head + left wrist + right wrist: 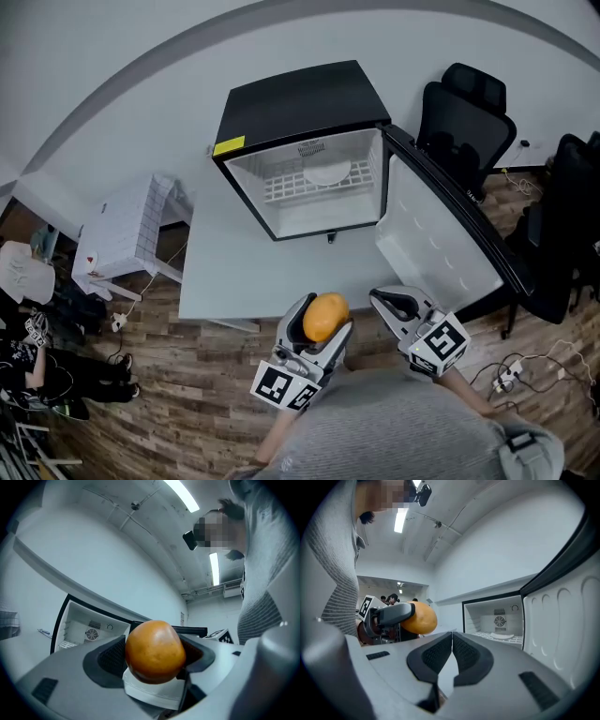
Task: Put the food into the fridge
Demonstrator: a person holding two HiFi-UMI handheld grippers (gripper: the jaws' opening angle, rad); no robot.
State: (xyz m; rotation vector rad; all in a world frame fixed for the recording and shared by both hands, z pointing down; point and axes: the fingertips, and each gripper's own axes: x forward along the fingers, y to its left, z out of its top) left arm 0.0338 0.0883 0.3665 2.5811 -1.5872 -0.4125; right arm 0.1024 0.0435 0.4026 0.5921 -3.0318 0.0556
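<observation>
An orange fruit [325,317] sits between the pads of my left gripper [323,314], which is shut on it; the left gripper view shows the fruit [154,651] filling the jaws. The small black fridge [309,103] stands on a pale grey table [225,272] ahead, its door [441,234] swung open to the right. Its white interior [497,620] has a wire shelf bearing a white plate [328,172]. My right gripper [392,302] hangs beside the left one, by the door's lower edge, shut with nothing in it [451,653]. The right gripper view also catches the fruit [419,617].
Black office chairs [464,122] stand right of the fridge behind the open door. A white crate-like stool [131,230] is left of the table. A seated person [28,356] is at the far left. Cables and a power strip [506,375] lie on the wooden floor at right.
</observation>
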